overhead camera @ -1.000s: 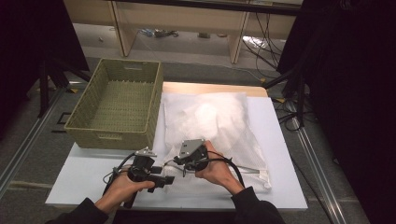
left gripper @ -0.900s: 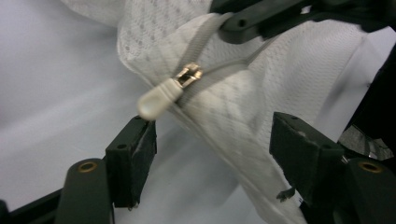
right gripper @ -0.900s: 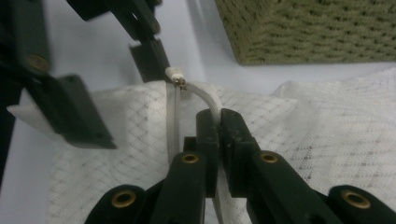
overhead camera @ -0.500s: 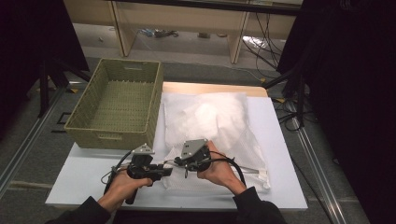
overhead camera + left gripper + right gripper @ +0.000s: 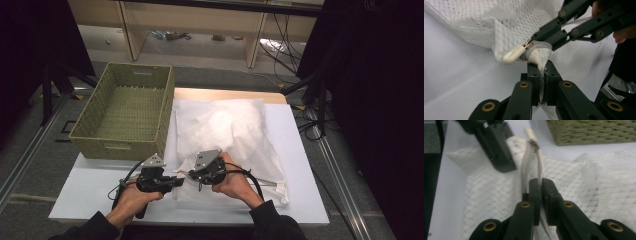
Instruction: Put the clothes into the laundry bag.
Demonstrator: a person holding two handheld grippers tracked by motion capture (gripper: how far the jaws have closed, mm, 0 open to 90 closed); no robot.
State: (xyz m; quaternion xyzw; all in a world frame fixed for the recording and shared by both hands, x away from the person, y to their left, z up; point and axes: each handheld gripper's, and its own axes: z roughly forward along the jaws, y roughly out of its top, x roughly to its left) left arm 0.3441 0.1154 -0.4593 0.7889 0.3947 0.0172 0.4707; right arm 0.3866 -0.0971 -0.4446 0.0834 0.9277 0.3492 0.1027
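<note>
A white table fills the frame's lower centre, the grey floor around it and pale shelving, seemingly low, at top. Both grippers' fingers pinch the mesh bag: left gripper having just closed, right gripper clamped.

Woven green basket, empty, on the far left part of the white table, also seen in the right gripper view. Beyond the table: wooden shelf unit with cables on the floor. Black curtain at right.

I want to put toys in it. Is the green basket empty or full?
Empty. From the high view, the basket shows only its bare woven bottom, with nothing lying inside.
</note>
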